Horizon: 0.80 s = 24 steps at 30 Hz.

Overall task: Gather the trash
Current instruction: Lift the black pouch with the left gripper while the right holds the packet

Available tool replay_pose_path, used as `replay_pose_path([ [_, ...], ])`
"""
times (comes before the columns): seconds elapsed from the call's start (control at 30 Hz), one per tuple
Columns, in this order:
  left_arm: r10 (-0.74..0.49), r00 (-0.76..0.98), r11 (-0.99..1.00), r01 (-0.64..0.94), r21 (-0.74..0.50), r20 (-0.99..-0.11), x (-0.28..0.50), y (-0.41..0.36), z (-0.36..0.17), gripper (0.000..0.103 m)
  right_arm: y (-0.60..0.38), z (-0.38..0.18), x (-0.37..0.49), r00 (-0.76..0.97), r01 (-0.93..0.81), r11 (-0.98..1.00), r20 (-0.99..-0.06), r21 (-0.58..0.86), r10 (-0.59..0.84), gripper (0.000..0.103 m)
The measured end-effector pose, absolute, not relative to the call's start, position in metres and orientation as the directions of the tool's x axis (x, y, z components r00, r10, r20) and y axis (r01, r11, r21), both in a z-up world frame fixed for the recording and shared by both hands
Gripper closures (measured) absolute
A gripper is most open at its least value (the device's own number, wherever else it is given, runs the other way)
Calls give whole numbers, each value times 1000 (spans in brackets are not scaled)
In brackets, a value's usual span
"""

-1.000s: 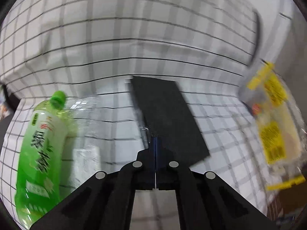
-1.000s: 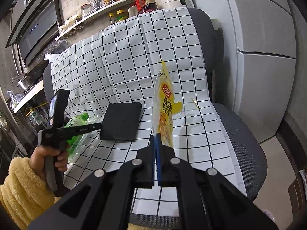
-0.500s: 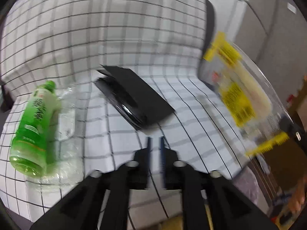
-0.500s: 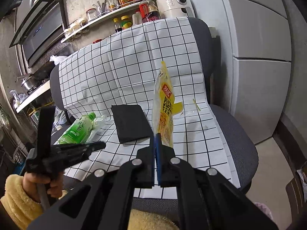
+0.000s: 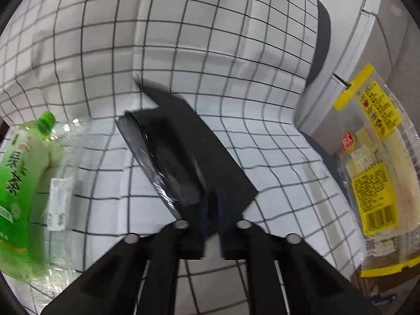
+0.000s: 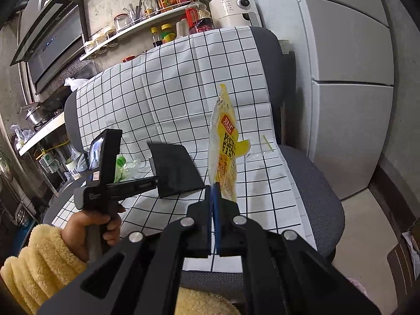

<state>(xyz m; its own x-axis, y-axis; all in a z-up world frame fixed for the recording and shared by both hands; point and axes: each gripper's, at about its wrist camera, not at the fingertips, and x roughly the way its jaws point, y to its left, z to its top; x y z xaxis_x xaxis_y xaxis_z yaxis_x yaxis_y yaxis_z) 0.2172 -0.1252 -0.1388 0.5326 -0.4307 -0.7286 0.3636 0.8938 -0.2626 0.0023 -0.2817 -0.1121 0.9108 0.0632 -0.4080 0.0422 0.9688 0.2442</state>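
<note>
My grey chair (image 6: 315, 191) wears a checked cloth (image 6: 170, 99); on it lie a green bottle (image 5: 21, 183), crumpled clear plastic (image 5: 60, 197) and a black bag (image 5: 183, 157).

The right claw (image 6: 214, 197) pinches an upright yellow snack wrapper (image 6: 225, 147) above the checked cloth (image 6: 170, 99).

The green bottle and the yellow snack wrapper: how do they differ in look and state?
The green bottle lies on its side on the checked cloth; the yellow snack wrapper hangs upright, pinched by the right tool. The bottle is round and bulky; the wrapper is flat and thin. Both are plastic packaging with printed labels.
</note>
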Motion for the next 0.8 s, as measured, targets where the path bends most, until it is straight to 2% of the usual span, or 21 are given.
replay_pose_path([
  [0.17, -538, 455, 818, 484, -310, -710, 182, -121, -123, 101, -280, -112, -1, 913, 42, 968, -403, 247, 63, 101],
  [0.3, -626, 312, 719, 585, -375, -715, 142, -108, -113, 101, -270, -110, -5, 913, 23, 971, -400, 239, 76, 101],
  [0.4, -615, 255, 702, 609, -370, -746, 121, -95, -114, 100, -257, -107, -7, 912, 1, 975, -401, 221, 90, 101],
  [0.5, -532, 358, 780, 560, -279, -768, 108, -75, -112, 87, -242, -109, -6, 905, -34, 976, -407, 215, 121, 101],
  [0.53, -489, 411, 817, 525, -239, -769, 105, -67, -112, 73, -238, -110, -5, 902, -44, 976, -410, 215, 131, 101],
  [0.57, -457, 458, 847, 485, -217, -762, 101, -59, -112, 52, -232, -112, -3, 896, -56, 975, -419, 214, 143, 101],
  [0.6, -455, 477, 857, 464, -224, -752, 99, -54, -111, 44, -226, -115, 0, 891, -62, 977, -430, 206, 147, 101],
  [0.7, -521, 498, 846, 410, -341, -694, 89, -35, -113, 42, -213, -122, 4, 879, -74, 978, -451, 193, 156, 101],
  [0.8, -528, 509, 845, 398, -358, -680, 89, -44, -116, 42, -209, -125, 5, 875, -78, 977, -457, 198, 162, 101],
])
